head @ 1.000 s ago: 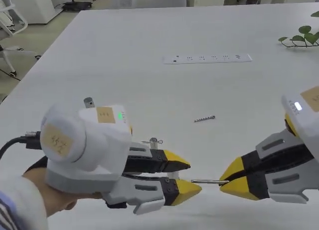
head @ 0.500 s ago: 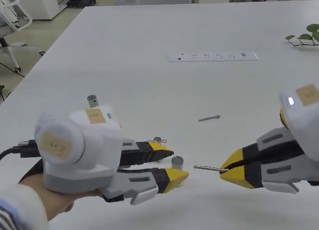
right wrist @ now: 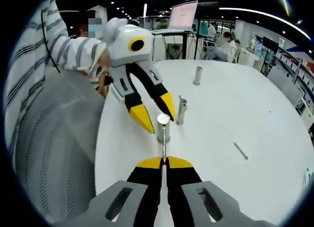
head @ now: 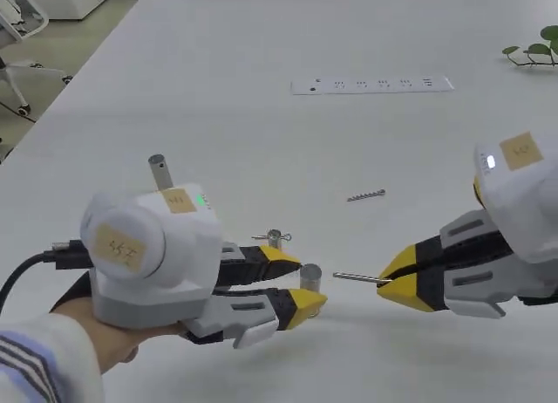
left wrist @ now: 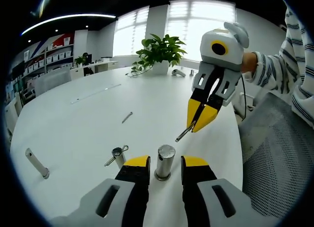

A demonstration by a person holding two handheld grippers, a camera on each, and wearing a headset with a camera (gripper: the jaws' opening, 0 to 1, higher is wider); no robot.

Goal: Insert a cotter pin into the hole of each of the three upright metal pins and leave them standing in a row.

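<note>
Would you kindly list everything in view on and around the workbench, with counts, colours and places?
metal pins: 3, silver, upright: far pin at left; middle pin with a cotter pin through its top; near pin between the left gripper's jaws
loose cotter pin: 1, silver, lying on the table beyond the grippers
held cotter pin: 1, silver, pointing at the near pin
power strip: 1, white, far side of the table
plant: 1, green, far right
table: 1, white
left gripper: 1, yellow-tipped, open around the near pin
right gripper: 1, yellow-tipped, shut on the held cotter pin
</note>
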